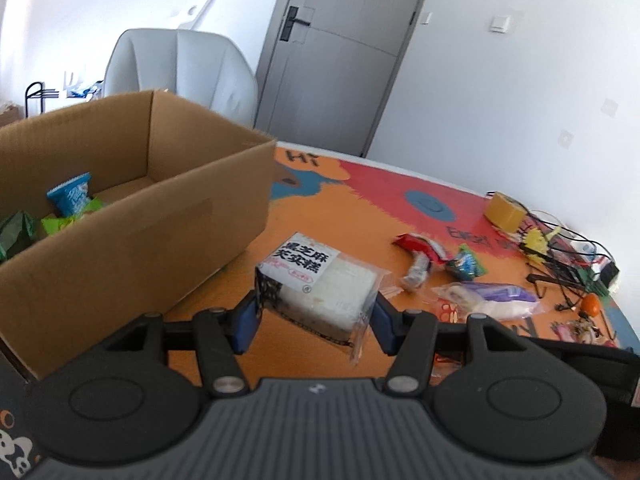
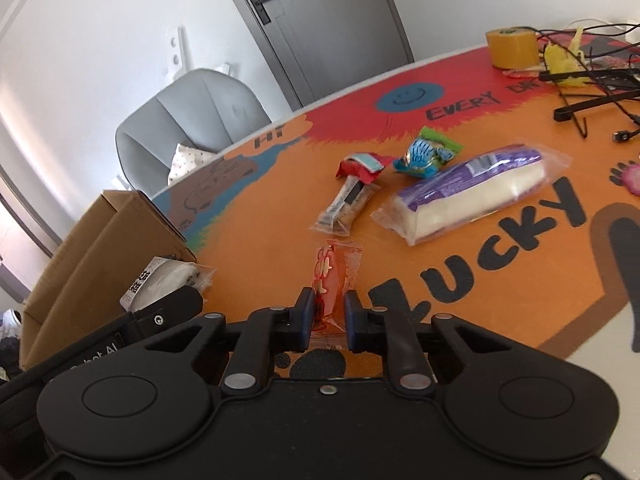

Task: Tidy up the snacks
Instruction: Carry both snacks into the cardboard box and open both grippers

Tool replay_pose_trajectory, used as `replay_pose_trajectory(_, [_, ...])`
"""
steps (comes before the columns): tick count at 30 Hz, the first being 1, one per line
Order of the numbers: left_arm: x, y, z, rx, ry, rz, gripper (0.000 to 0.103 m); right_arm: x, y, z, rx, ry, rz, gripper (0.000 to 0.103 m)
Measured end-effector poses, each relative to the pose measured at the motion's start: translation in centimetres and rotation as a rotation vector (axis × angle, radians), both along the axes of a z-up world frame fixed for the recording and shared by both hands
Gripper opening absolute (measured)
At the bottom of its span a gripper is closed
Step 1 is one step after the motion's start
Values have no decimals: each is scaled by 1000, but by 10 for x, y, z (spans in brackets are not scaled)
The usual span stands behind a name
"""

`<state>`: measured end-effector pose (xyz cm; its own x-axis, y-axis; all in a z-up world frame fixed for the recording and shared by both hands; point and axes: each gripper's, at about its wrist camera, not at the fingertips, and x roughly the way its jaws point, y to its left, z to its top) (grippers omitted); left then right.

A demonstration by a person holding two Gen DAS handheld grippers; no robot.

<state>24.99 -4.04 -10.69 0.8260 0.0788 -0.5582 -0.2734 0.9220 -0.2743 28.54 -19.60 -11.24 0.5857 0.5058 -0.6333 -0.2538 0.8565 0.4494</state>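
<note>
Firstly, left wrist view: left gripper [image 1: 316, 320] clamps a clear-wrapped white cake packet with black label [image 1: 320, 284] at centre frame, beside the brown cardboard box [image 1: 140, 240] at left. Right wrist view: right gripper [image 2: 326, 318] pinches a small red-orange translucent sachet [image 2: 334, 276], lower centre, over the orange printed tabletop [image 2: 280, 216].

home room: grey door [image 1: 332, 52], padded chair [image 2: 192, 116].

Both grippers share one build: black plastic bodies with two round domed housings at 4 and 8 o'clock, silver rivets on angled black linkage bars, and blue pads. The left gripper [image 1: 316, 320] has a ribbed grey centre plate; the right gripper [image 2: 326, 316] has a plain black plate with one screw.
</note>
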Motion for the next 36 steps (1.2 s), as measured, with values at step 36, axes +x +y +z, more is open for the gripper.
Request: replay_pose_trajectory(36, [-44, 103, 94, 78, -119, 108, 56, -13, 99, 104, 158, -227, 210, 17])
